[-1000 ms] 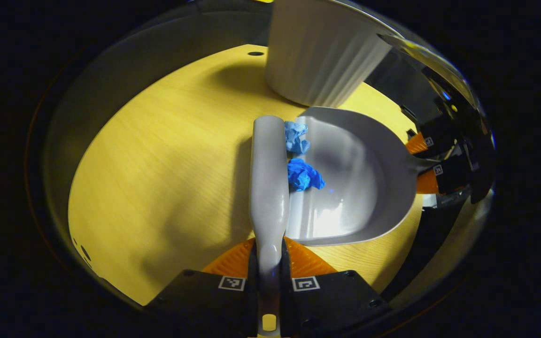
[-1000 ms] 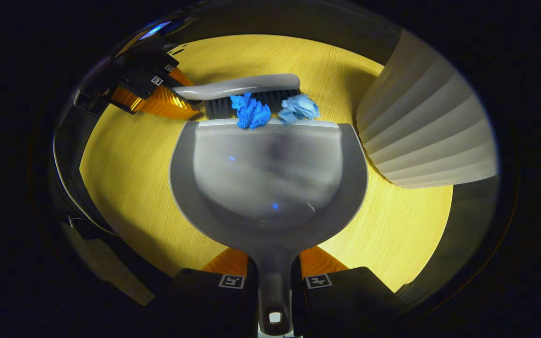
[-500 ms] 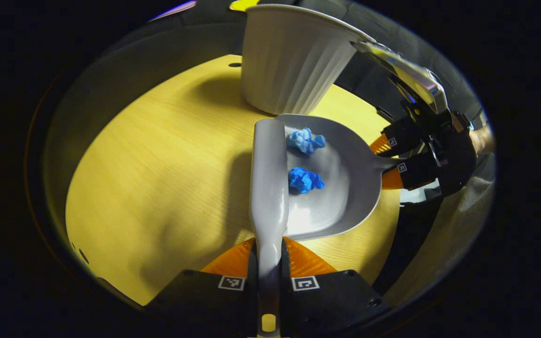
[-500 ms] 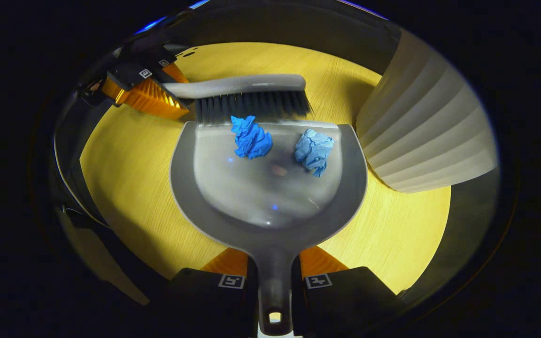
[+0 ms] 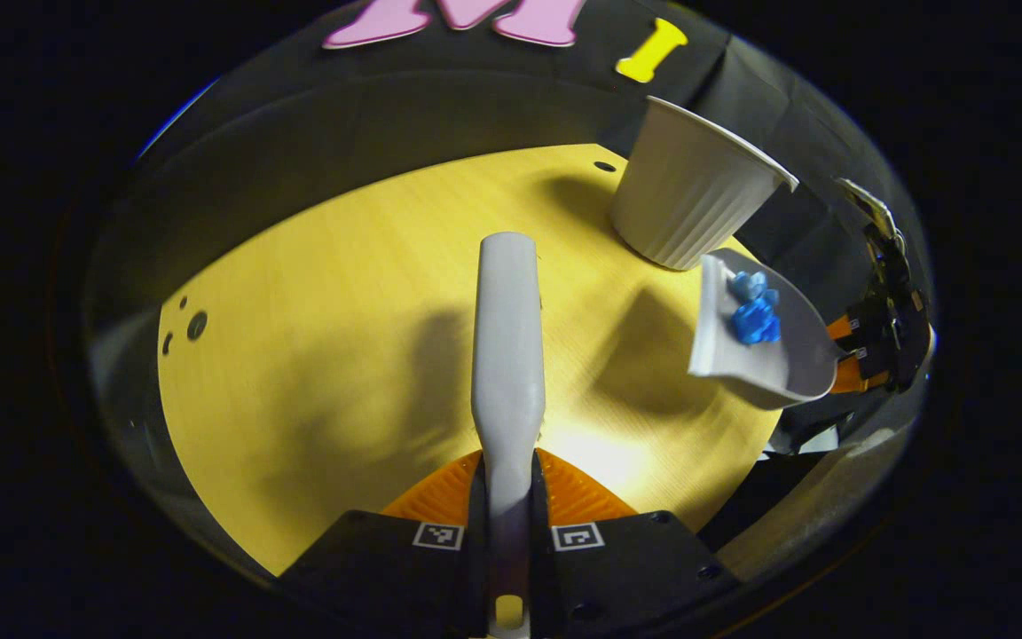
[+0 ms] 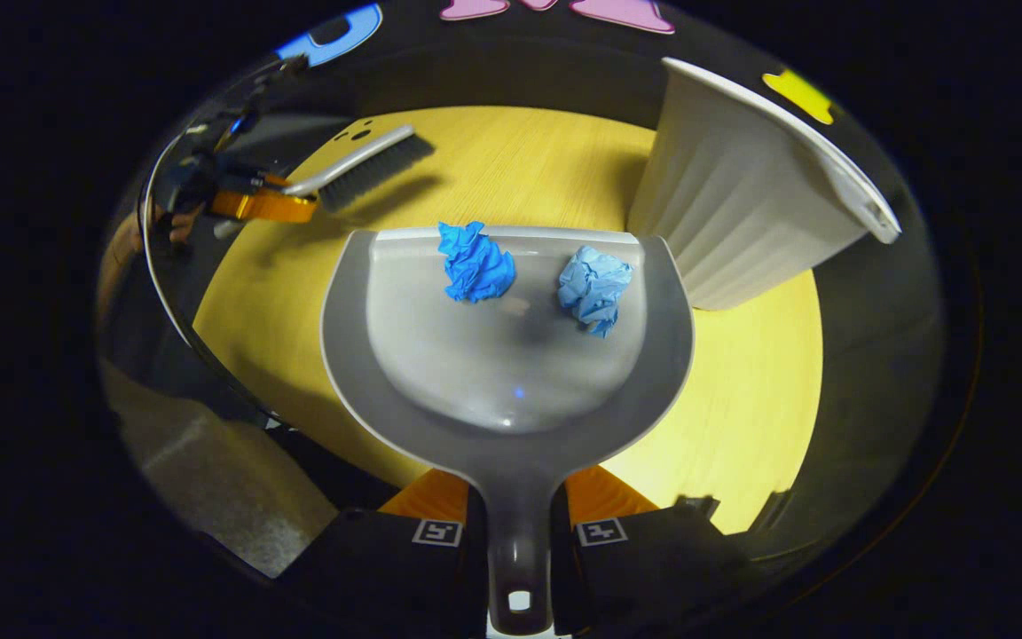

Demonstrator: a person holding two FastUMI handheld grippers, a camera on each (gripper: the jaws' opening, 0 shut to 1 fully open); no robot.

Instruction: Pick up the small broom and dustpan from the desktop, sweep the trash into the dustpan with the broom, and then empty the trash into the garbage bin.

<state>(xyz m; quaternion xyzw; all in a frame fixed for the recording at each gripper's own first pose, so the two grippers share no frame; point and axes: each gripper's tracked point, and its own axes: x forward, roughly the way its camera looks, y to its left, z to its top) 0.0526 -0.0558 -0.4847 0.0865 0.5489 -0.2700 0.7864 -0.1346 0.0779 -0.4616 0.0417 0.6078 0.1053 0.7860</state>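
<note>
My left gripper (image 5: pixel 508 484) is shut on the handle of the small grey broom (image 5: pixel 507 337), which points out over the yellow desktop (image 5: pixel 342 337). My right gripper (image 6: pixel 518 497) is shut on the handle of the grey dustpan (image 6: pixel 511 355). The pan is lifted off the desk with a dark blue paper ball (image 6: pixel 474 263) and a light blue paper ball (image 6: pixel 595 287) near its front lip. In the left gripper view the raised dustpan (image 5: pixel 764 333) hangs at the right, just below the white ribbed garbage bin (image 5: pixel 688 209). The right gripper view has the broom (image 6: pixel 360 169) far off at the upper left.
The garbage bin (image 6: pixel 742 204) stands on the desk close to the dustpan's right front corner. Small holes (image 5: pixel 196 324) mark the desktop's left part. The desk's curved edge and the grey floor (image 6: pixel 218 479) lie at the lower left of the right gripper view.
Both grippers have drawn apart and risen. The broom has left the dustpan's lip and the dustpan has come up off the desk with both paper balls in it.
</note>
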